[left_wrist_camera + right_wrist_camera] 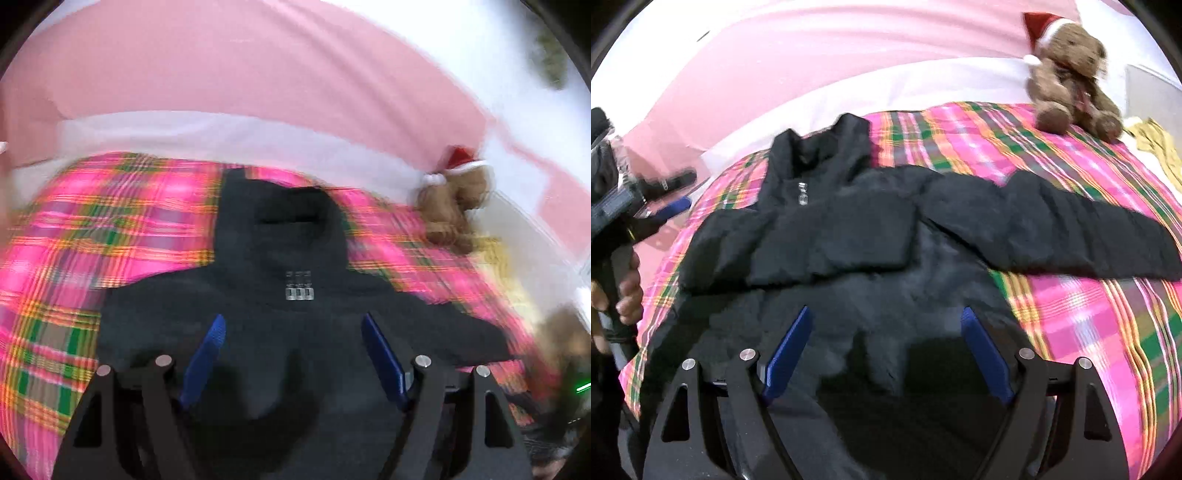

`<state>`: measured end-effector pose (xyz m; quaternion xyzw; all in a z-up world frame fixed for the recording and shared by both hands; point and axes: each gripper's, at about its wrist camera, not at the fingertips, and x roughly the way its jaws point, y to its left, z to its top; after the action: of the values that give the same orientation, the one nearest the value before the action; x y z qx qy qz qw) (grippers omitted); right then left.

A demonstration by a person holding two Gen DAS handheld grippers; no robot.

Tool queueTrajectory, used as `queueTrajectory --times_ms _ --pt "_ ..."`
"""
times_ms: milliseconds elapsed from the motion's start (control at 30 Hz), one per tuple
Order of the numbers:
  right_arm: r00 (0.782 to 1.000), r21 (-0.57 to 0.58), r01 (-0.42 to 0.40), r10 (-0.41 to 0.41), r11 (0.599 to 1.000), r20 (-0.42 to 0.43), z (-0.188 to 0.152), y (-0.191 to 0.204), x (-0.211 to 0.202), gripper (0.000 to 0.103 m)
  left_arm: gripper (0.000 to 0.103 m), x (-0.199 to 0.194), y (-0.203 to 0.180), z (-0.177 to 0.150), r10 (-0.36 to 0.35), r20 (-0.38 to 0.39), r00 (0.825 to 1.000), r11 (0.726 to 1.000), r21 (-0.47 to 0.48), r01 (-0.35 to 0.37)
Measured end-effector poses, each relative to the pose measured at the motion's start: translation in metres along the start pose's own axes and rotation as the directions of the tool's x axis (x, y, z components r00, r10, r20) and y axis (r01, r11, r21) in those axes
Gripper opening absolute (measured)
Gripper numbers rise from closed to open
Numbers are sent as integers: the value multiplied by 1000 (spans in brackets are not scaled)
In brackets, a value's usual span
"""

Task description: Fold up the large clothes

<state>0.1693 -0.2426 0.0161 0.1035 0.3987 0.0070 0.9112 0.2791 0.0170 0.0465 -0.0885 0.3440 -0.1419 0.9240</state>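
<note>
Black jacket (849, 229) lies spread on a pink plaid blanket (1089, 325), beneath the wide-spread, empty right gripper (886, 321) and left gripper (293, 326). One sleeve (1071, 236) stretches toward the Santa-hatted teddy bear (1071, 77).

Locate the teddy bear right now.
The teddy bear in a Santa hat sits at the upper right of the right wrist view, on the far corner of the plaid blanket, beyond the black jacket sleeve.

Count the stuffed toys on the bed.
1. A brown teddy bear in a Santa hat sits at the plaid blanket's far right edge, beyond the black jacket. Others may lie outside view.
</note>
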Motion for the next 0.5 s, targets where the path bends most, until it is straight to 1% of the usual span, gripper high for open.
queueTrajectory --times_ms 33,67,100,133,167,200,233,300,333,400,500 --pt "1000 -10 -10 10 1000 2 6 5 5 83 66 4 14 0 43 -9 999 999 -11 -43" --pt "1000 -26 -30 30 999 2 16 15 15 83 61 10 31 0 79 -30 996 996 -30 -80" --pt "999 -40 -39 39 998 1 24 22 25 79 55 19 47 -1 106 -63 992 992 -55 -109" --pt "999 -56 -40 40 998 -3 32 30 35 70 50 28 61 -4 122 -92 988 988 -82 -129" --pt "999 -76 -31 31 997 -10 41 38 48 66 48 35 71 -6 128 -113 985 985 -102 -140" --pt "1000 -91 -23 21 996 -21 48 45 62 59 45 42 78 -10 135 -129 982 983 -104 -148" --pt "999 -97 -20 17 995 -31 52 47 72 54 45 49 81 -13 146 -139 979 982 -96 -160" --pt "996 -82 -10 3 997 -86 64 47 108 50 45 61 82 -23 148 -161 976 984 -78 -162" --pt "994 -78 6 -15 997 -110 66 43 123 49 45 65 82 -28 151 -166 975 984 -71 -164" --pt "989 -99 70 -82 993 -125 64 34 149 49 45 73 82 -35 141 -177 974 985 -72 -155" --pt "989 -67 43 -52 997 -137 57 20 163 48 45 81 80 -38 157 -183 970 985 -42 -168"
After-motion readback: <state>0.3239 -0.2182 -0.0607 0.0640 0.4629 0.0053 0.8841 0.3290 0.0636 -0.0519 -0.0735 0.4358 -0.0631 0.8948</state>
